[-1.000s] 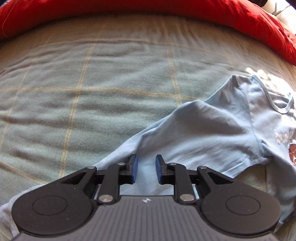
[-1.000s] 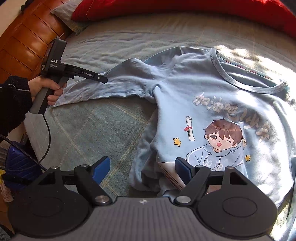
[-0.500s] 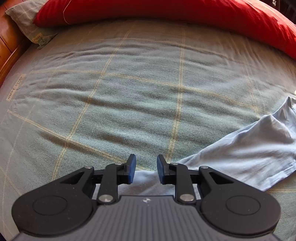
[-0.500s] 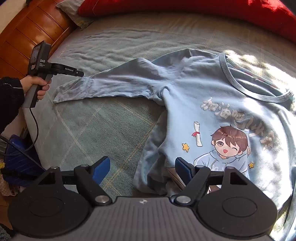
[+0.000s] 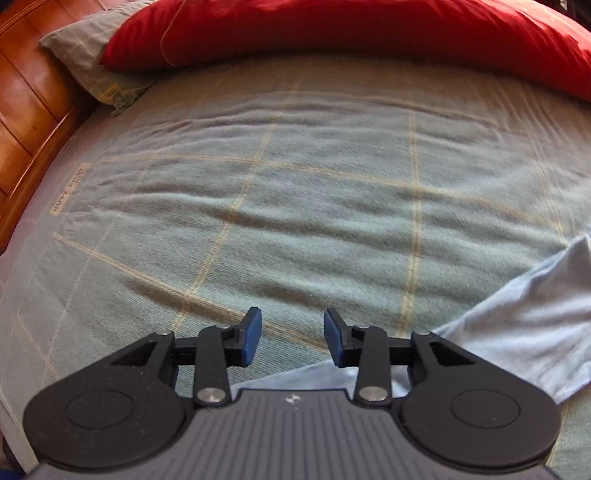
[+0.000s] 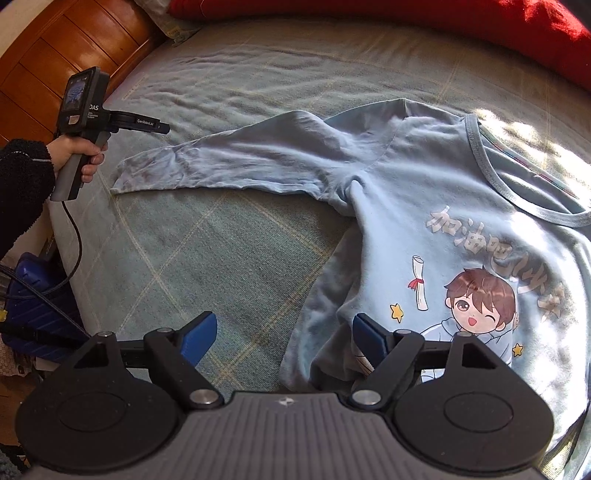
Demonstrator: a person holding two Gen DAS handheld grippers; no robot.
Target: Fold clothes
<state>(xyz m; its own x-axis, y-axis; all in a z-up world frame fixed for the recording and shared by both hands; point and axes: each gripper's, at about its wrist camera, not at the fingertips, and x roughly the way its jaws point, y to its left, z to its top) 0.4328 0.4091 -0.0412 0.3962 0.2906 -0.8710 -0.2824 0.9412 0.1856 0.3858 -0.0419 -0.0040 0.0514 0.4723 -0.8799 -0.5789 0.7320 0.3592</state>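
- The left gripper (image 6: 162, 128), held in a hand (image 6: 79, 155) at the left edge of the bed (image 5: 295, 206), has just been opening its jaws; they stand apart with nothing between them, only blanket ahead.
- The sleeve (image 6: 229, 162) lies stretched flat, its cuff just to the right of that gripper and clear of it; in the left wrist view the cloth (image 5: 517, 332) runs under and off to the right of the fingertips.
- Step in hand, as I judge it: spreading the shirt (image 6: 424, 206) flat before any fold. This sleeve looks laid out and let go.
- The right gripper (image 6: 284, 334) hangs with jaws wide apart and empty over the shirt's lower left edge, which is bunched just under its right fingertip.
- Next move likely calls for pinching that bunched hem and drawing it straight; whether the cloth is doubled under there is hard to tell.
- Open blanket lies left of and beyond both grippers; the wooden bed frame (image 6: 74, 48) and the red pillow (image 5: 332, 33) mark the far limits.
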